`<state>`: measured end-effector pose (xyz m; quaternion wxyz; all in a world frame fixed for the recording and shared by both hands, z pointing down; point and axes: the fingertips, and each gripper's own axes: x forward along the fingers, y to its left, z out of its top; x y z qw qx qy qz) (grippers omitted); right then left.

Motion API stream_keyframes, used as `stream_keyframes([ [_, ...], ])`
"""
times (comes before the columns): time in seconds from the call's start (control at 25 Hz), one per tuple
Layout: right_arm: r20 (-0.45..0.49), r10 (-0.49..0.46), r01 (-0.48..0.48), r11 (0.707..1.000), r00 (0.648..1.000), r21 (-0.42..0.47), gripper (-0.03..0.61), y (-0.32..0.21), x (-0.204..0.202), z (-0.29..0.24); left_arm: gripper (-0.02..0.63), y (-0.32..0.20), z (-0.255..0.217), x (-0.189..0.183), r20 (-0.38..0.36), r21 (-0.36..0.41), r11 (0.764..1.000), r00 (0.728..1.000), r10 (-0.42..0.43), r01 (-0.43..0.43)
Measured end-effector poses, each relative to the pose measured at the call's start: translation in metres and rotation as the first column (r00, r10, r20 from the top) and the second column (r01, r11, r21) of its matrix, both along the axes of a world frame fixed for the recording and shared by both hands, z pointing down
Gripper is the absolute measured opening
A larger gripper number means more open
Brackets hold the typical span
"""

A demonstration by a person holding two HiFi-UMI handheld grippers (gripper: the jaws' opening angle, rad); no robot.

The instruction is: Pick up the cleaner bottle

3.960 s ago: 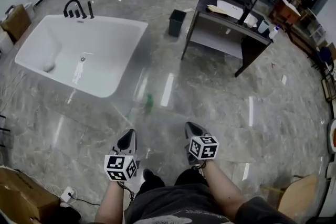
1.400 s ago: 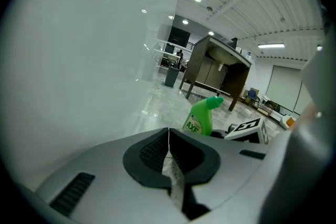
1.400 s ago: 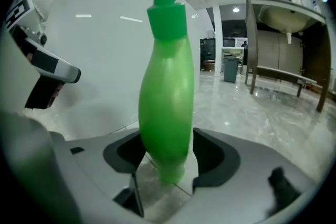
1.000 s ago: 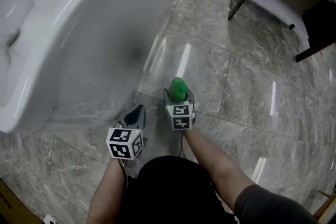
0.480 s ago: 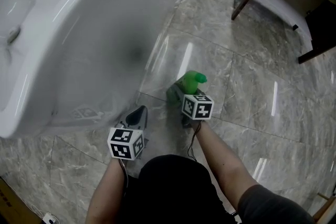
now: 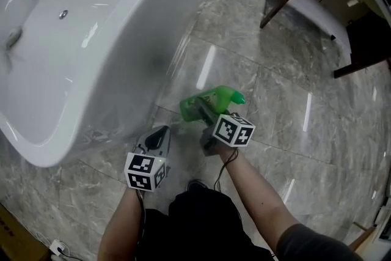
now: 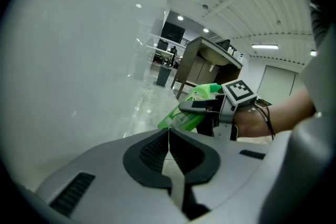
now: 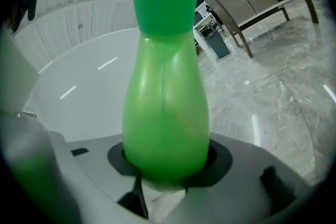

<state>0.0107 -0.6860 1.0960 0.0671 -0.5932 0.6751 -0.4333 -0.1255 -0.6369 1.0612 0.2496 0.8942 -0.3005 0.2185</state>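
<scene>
My right hand-held gripper (image 6: 201, 112) jaws just closed, now clamped on the green cleaner bottle (image 8: 165, 107), bottle tilted over the floor (image 6: 275, 101), near the white bathtub (image 6: 91, 40), my left hand-held gripper (image 7: 168, 136) jaws together, holding nothing.

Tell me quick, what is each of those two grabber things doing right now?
Left gripper: closed, holding nothing.
Right gripper: just closed on the green plastic cleaner bottle.

Glossy green plastic cleaner bottle (image 6: 212, 99), glossy white bathtub (image 6: 137, 40), polished grey stone floor (image 6: 278, 101)
</scene>
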Motion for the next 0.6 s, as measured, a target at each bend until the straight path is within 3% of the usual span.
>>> stream_keyframes([
  [0.24,0.074,-0.008,0.007,1.000,0.997,0.011,0.198,0.025,-0.001,-0.115,0.015,0.037,-0.075,0.000,0.010,-0.068,0.998,1.000,0.008,-0.007],
  [0.6,0.113,-0.061,0.060,0.998,0.992,0.008,0.198,0.056,-0.028,-0.291,0.015,0.058,-0.236,-0.023,-0.015,-0.106,0.991,0.997,-0.080,0.078],
])
